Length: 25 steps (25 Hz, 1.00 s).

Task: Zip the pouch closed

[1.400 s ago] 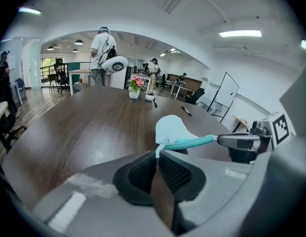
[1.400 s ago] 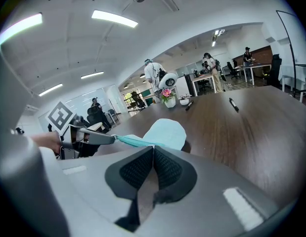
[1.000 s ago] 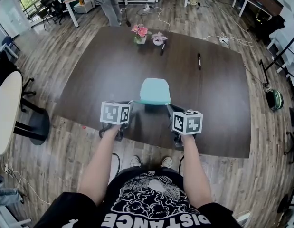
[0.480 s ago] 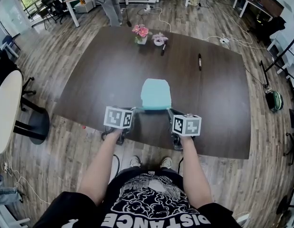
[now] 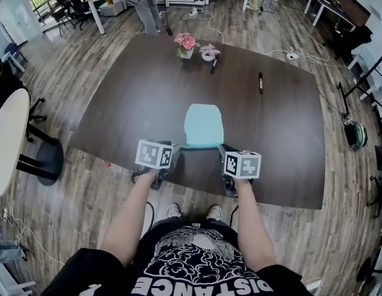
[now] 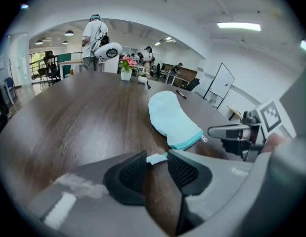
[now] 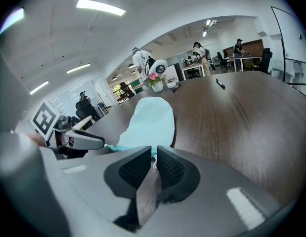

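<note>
The pale turquoise pouch (image 5: 203, 125) lies flat on the dark worktop (image 5: 129, 97), its length running away from the person and its zipped edge nearest them. That near edge sits between the two tools, one at each corner. The left tool (image 6: 156, 163) has just been opening and its pads stand well apart; the pouch's small fabric tab (image 6: 157, 157) lies in the gap at their tips, loose on the worktop and not squeezed. The right tool (image 7: 153, 153) is at the opposite corner, where the zip pull (image 6: 204, 138) hangs just beside its tip. Its pads have just been easing open and are only a narrow slit apart, with a thin pale sliver showing in the slit
</note>
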Motion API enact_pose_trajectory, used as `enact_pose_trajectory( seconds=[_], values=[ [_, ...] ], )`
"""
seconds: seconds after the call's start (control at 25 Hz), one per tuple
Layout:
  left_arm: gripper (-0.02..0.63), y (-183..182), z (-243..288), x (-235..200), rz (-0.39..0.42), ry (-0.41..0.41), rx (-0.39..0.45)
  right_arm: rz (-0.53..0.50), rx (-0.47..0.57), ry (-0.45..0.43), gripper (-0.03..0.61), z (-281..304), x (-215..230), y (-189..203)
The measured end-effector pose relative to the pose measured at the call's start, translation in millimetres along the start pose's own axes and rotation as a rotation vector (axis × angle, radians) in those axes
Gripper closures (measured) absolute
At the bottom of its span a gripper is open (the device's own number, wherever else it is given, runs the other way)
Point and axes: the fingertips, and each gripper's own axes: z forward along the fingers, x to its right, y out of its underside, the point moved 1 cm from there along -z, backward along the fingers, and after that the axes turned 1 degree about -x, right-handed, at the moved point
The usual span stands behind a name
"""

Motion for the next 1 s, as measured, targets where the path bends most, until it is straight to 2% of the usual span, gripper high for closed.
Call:
enact_pose_trajectory(
  seconds=[0.36,1.0],
  values=[
    [0.471,-26,-10,3,0.018,-0.002,0.069,-0.04,0.037,-0.013,0.552,-7,-8,-22],
    [0.471,-120,-65,38,0.129,0.033,0.31,-0.191,0.249,0.003,0.552,-65,-35,-120]
  ],
)
